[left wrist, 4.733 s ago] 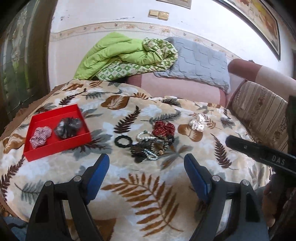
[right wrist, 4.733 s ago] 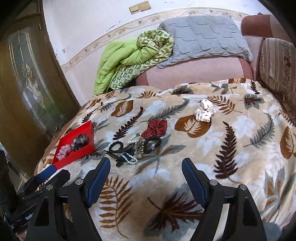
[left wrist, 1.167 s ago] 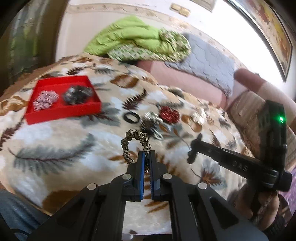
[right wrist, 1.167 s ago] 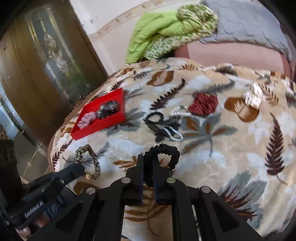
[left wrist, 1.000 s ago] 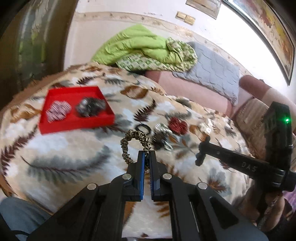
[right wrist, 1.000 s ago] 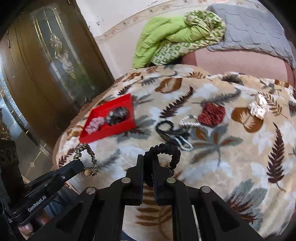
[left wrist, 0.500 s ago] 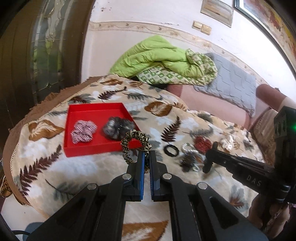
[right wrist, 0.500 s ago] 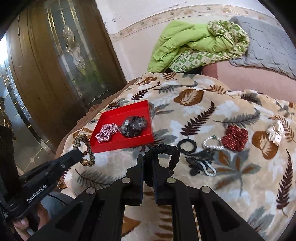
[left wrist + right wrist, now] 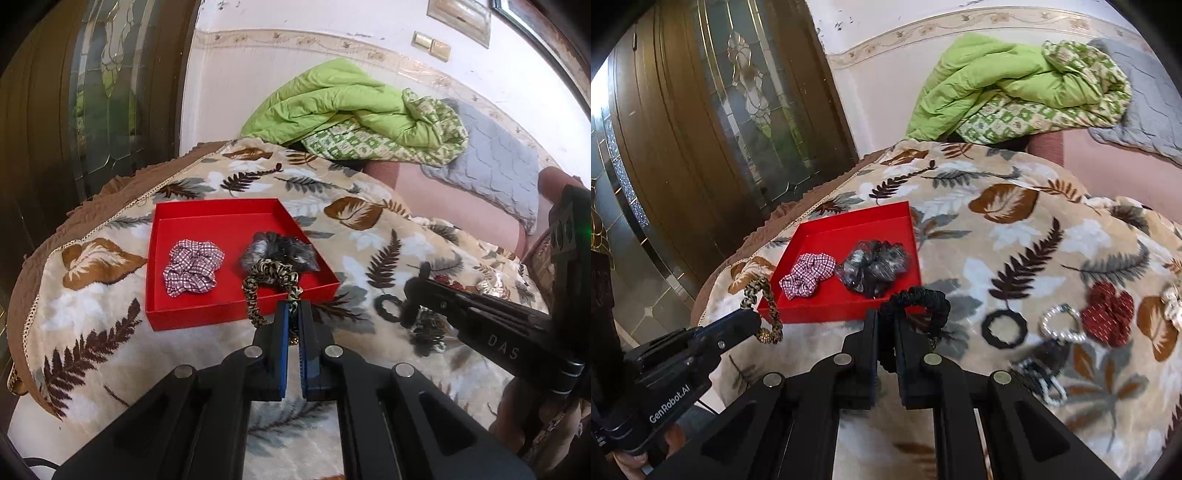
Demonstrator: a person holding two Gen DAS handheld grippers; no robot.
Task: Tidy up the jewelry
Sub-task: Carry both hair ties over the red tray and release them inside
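The left gripper (image 9: 290, 314) is clamped on a gold-and-black patterned scrunchie (image 9: 264, 282), which loops up from the closed jaws in front of the near wall of the red tray (image 9: 221, 221). The right gripper (image 9: 885, 325) is pinched shut on a black scrunchie (image 9: 919, 297), held near the tray's near right corner.

Inside the tray lie a red-and-white checked scrunchie (image 9: 192, 266) and a dark grey fluffy one (image 9: 280, 247), side by side on the red floor.

The right wrist view shows the loose pieces clearly on the leaf-print blanket (image 9: 1015, 236): a black ring hair tie (image 9: 1003, 328), a pearl bracelet (image 9: 1062, 325), a red dotted scrunchie (image 9: 1110, 310) and a dark tangle with white beads (image 9: 1043, 373). From the left wrist view most of these sit behind the right gripper's arm (only the black ring shows plainly). The left view alone shows the grey pillow (image 9: 495, 173) whole beside the green quilt (image 9: 343, 103).
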